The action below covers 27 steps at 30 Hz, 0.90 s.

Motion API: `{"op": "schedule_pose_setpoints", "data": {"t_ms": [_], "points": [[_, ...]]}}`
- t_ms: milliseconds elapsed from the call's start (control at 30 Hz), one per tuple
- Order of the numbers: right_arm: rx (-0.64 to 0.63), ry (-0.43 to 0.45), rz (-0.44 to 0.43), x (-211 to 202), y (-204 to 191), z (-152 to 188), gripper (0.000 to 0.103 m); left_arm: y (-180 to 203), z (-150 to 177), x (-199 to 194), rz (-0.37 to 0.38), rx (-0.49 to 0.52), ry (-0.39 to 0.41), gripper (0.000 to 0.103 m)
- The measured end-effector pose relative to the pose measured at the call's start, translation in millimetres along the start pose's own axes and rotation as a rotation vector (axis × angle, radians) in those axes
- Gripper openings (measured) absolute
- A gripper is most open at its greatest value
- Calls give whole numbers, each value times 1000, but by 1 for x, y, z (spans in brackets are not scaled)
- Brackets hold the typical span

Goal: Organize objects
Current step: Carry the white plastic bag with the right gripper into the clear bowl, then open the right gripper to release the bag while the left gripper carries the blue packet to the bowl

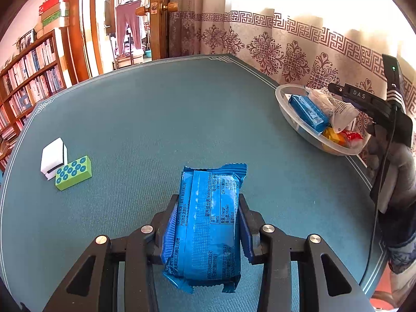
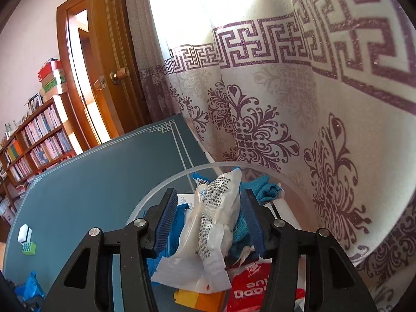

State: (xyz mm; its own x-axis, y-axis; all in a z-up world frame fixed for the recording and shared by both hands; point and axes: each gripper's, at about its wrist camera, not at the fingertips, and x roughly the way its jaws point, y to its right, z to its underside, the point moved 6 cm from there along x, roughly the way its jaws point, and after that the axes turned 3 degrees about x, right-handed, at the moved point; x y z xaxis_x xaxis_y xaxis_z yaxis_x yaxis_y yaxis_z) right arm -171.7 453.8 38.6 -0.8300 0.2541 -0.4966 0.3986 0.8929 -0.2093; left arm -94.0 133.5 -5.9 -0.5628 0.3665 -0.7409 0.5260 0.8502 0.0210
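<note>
My left gripper (image 1: 208, 202) is shut on a blue snack packet (image 1: 208, 221) and holds it over the teal table (image 1: 156, 117). My right gripper (image 2: 210, 202) hangs over a clear plastic bowl (image 2: 166, 184) at the table's right edge; a white translucent packet (image 2: 210, 226) lies between its fingers, with gaps to both pads. The bowl (image 1: 283, 106) also holds a blue packet (image 1: 308, 113), a red packet (image 2: 249, 286), a yellow-orange block (image 2: 197, 299) and a teal cloth (image 2: 267, 188). The right gripper shows in the left wrist view (image 1: 364, 98).
A green block with blue dots (image 1: 73, 173) and a white eraser-like block (image 1: 53, 157) lie at the table's left. A patterned curtain (image 2: 286, 104) hangs right behind the bowl. A bookshelf (image 1: 28, 78) and wooden door (image 1: 78, 26) stand beyond the table.
</note>
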Motion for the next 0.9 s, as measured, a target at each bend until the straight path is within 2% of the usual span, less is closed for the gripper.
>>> {"op": "schedule_pose_setpoints", "data": {"t_ms": [300, 467, 700, 900], "points": [[-19, 85, 34, -55, 2, 29, 53, 25, -28, 6, 52, 25, 22, 43], [3, 118, 62, -81, 17, 47, 60, 48, -47, 12, 89, 60, 39, 43], [54, 67, 89, -80, 38, 68, 60, 78, -70, 18, 142, 98, 58, 43], [54, 102, 99, -87, 43, 69, 60, 96, -91, 27, 185, 93, 61, 43]]}}
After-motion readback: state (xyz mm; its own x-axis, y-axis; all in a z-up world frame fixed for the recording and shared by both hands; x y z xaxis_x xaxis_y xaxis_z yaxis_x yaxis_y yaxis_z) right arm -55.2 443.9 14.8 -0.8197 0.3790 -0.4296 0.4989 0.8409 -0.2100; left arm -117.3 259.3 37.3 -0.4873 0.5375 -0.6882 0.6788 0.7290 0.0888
